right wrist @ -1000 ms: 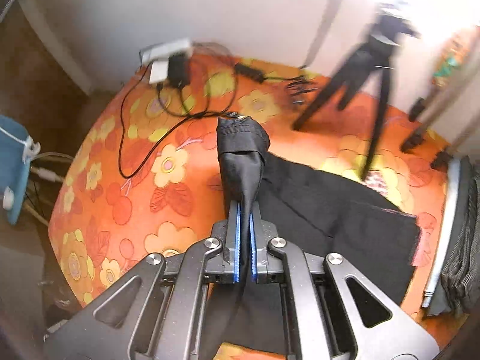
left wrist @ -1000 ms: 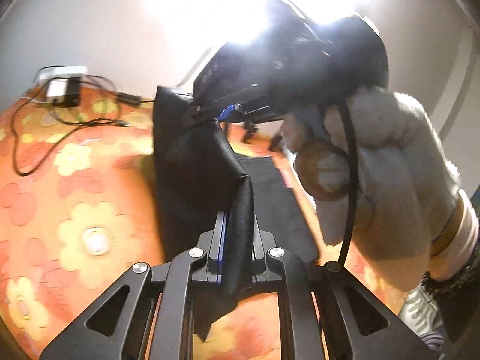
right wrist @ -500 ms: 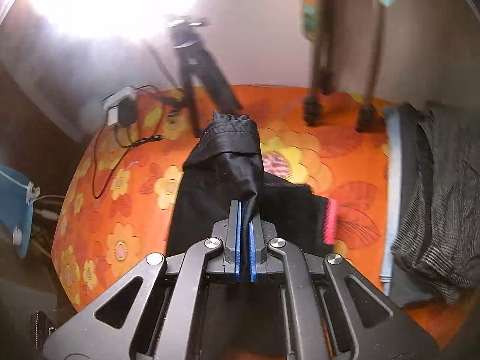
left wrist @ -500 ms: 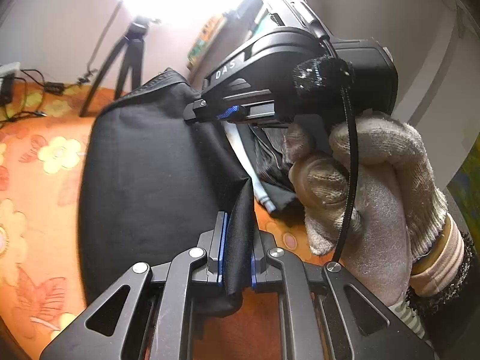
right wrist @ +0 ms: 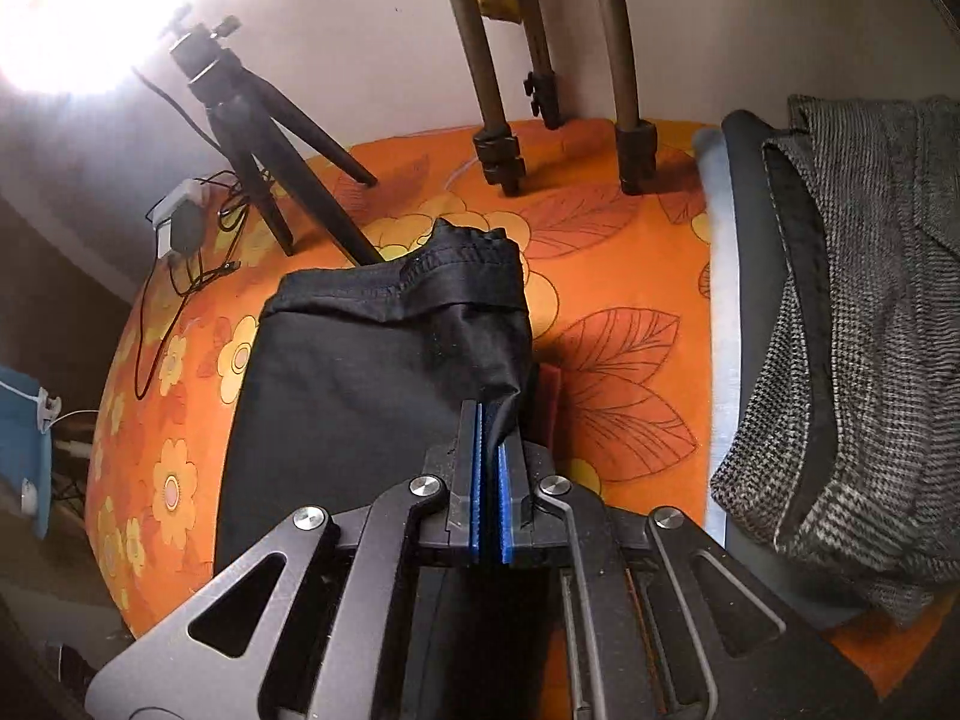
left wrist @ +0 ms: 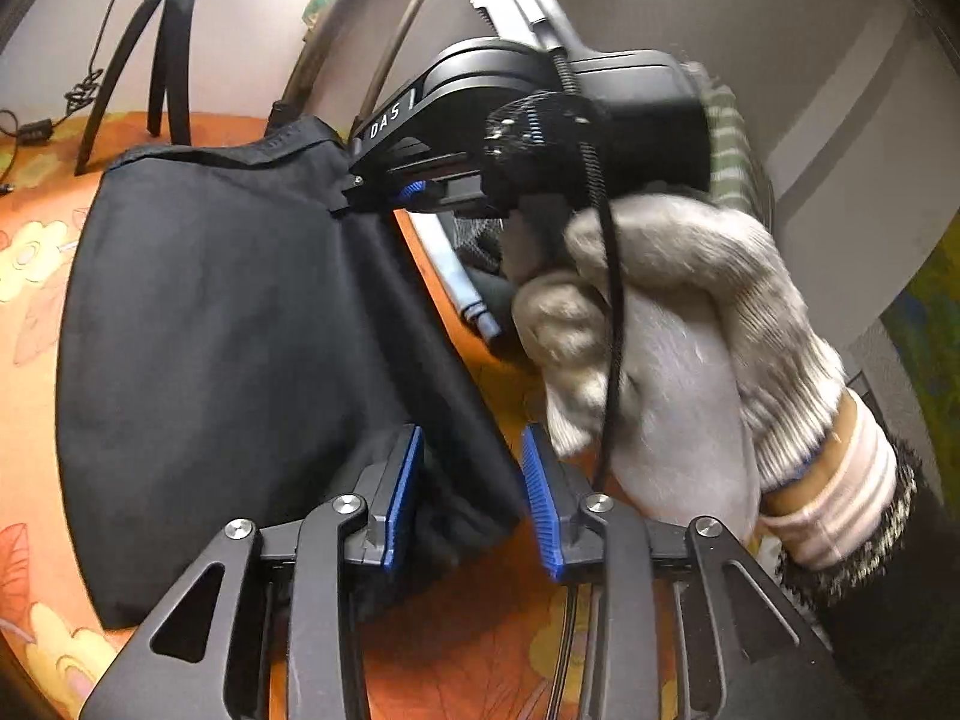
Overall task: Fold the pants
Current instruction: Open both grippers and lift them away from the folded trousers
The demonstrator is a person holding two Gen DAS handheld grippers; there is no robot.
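The black pants (left wrist: 228, 324) lie folded on the orange flowered tablecloth (left wrist: 480, 636); they also show in the right wrist view (right wrist: 354, 396). My left gripper (left wrist: 471, 489) is open, its blue pads apart around the near right corner of the fabric. My right gripper (right wrist: 492, 450) is shut on the far right corner of the pants, just below the waistband (right wrist: 408, 288). In the left wrist view the right gripper (left wrist: 384, 195) shows in a gloved hand (left wrist: 672, 360), pinching that corner.
A small black tripod (right wrist: 252, 120) and a larger tripod's legs (right wrist: 498, 150) stand at the back of the table. A charger and cables (right wrist: 180, 234) lie at the back left. A stack of folded grey clothes (right wrist: 852, 330) lies on the right.
My left gripper has opened and let go of the pants corner. Both grippers have carried the fabric over to the right and lower onto the table.
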